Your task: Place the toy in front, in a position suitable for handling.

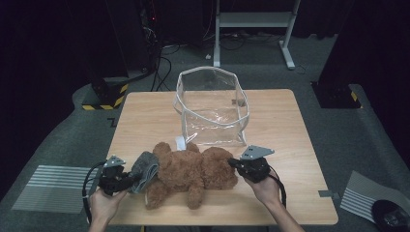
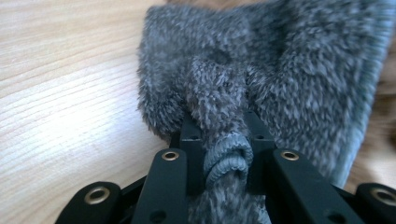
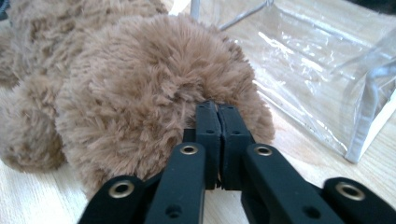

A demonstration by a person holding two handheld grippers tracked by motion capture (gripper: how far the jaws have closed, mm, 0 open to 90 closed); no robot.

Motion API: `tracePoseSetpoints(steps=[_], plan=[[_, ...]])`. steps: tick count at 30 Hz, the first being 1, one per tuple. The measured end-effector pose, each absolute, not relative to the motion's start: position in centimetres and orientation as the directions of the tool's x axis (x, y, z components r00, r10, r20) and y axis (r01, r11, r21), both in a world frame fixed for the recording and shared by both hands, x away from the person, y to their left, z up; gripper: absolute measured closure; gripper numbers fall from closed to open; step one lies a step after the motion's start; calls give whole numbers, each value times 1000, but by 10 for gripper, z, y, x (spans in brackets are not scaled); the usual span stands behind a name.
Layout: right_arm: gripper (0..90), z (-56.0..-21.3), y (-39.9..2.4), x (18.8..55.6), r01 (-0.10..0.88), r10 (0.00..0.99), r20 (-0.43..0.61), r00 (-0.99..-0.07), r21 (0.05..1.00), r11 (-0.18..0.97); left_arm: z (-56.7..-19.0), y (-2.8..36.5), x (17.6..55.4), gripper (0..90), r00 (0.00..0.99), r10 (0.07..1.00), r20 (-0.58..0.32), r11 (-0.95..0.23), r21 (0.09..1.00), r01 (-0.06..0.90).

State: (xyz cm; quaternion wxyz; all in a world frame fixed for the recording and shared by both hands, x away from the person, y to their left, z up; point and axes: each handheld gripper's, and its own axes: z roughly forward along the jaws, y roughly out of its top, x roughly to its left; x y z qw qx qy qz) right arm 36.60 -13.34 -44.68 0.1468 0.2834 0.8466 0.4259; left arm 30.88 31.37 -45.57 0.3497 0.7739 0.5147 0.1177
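Observation:
A brown teddy bear (image 1: 193, 171) lies on its side near the front of the wooden table (image 1: 290, 145). A grey fuzzy sock (image 1: 145, 166) covers its left end. My left gripper (image 1: 133, 181) comes in from the left, shut on the sock. In the left gripper view a rolled hem of the sock (image 2: 280, 70) is pinched between the left gripper (image 2: 218, 116) jaws. My right gripper (image 1: 233, 163) sits at the bear's right end. In the right gripper view the right gripper (image 3: 217, 106) has its jaws pressed together, their tips buried in the bear's fur (image 3: 140, 93).
An open clear plastic bag (image 1: 212, 108) with white trim stands upright just behind the bear, and its side lies close on the right in the right gripper view (image 3: 317, 60). Bare wood lies to the bag's left and right. Beyond the table are grey floor, cables and a white stand.

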Motion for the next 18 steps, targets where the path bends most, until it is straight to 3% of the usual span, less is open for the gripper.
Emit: tracePoseSetpoints(steps=[8, 14, 18], plan=[[410, -438, -133, 366, 326, 570, 48, -820, 859, 396, -450, 304, 292, 750, 505, 832, -229, -217, 702, 678], [264, -437, -102, 375, 320, 505, 30, -862, 806, 498, -472, 286, 310, 750, 512, 834, -206, -272, 654, 706], [248, -439, -96, 380, 338, 494, 38, -869, 775, 534, -480, 280, 322, 750, 498, 848, -182, -287, 632, 720]])
